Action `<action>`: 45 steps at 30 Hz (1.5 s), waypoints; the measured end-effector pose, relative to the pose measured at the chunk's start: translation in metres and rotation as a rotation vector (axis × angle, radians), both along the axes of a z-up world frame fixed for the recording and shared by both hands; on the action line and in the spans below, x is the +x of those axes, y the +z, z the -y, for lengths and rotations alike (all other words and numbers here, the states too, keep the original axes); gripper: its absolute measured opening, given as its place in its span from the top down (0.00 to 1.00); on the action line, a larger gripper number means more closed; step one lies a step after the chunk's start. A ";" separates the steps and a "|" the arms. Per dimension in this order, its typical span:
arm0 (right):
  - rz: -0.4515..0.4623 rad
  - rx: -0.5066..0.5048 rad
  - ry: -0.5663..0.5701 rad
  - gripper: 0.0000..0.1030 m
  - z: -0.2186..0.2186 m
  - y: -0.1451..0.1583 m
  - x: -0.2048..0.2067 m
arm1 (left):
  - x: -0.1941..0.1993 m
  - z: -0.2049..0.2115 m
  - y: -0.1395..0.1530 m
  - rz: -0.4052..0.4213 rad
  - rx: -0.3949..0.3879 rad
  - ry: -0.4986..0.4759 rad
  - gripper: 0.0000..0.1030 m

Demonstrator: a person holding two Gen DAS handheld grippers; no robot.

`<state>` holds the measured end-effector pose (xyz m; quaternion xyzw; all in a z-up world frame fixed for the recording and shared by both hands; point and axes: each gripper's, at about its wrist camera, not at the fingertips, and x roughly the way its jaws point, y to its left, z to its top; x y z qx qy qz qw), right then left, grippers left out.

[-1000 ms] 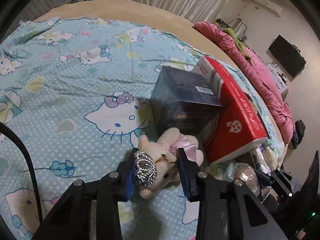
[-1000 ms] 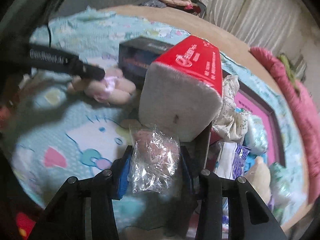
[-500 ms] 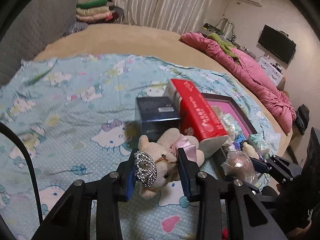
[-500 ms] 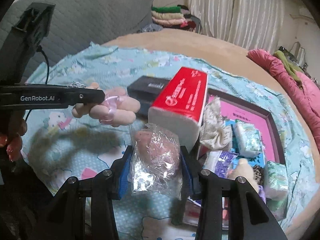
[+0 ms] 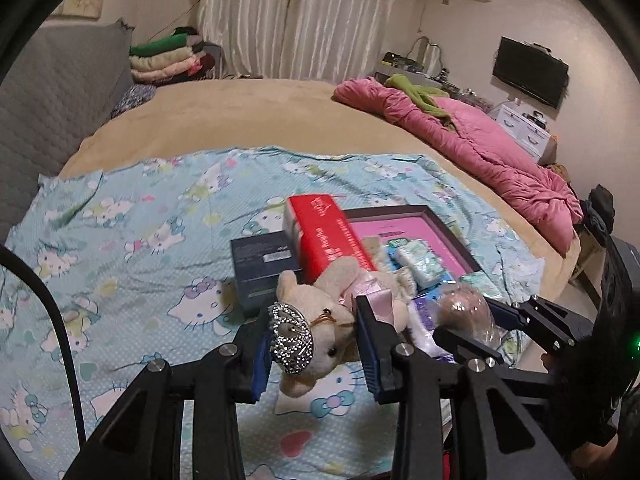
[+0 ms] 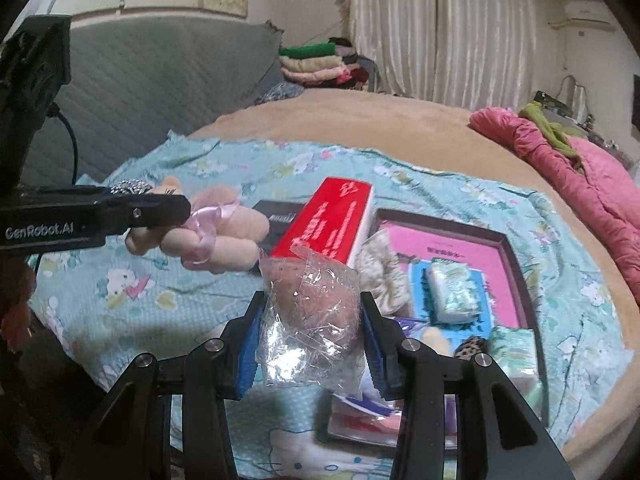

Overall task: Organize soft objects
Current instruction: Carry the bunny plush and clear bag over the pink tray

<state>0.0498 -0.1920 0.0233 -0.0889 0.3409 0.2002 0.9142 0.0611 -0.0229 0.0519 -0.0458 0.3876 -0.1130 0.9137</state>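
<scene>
I'm working over a round bed (image 5: 248,120) in a bedroom, a cartoon-cat sheet (image 5: 132,240) spread across its near half. Nearest me, the left gripper (image 5: 316,344) has its jaws closed on a cream plush toy (image 5: 328,304), head toward the camera, body running away from me. The right gripper (image 6: 312,332) has its jaws clamped on a pink soft thing in a clear crinkled bag (image 6: 312,304). Both are held up off the sheet.

Just beyond the bag sits the dark-framed tray (image 6: 516,280) with its pink floor, already holding small packets. The right gripper is the nearer one to it, I judge; the plush lies left of the tray, past the red box (image 6: 336,220) leaning at the tray's left edge, with a dark box (image 5: 260,268) left of that. Farther off: a pink quilt (image 5: 480,152), folded clothes (image 6: 316,60), curtains (image 5: 296,16).
</scene>
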 end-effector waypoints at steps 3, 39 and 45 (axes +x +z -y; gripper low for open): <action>0.017 0.022 -0.024 0.56 0.012 0.010 -0.002 | -0.001 0.014 0.010 0.011 0.009 -0.018 0.64; 0.073 0.142 -0.324 0.56 0.153 0.035 0.018 | 0.085 0.158 -0.037 -0.115 0.087 -0.198 0.64; 0.035 0.130 -0.295 0.55 0.140 0.017 0.029 | 0.094 0.159 -0.051 -0.136 0.112 -0.195 0.64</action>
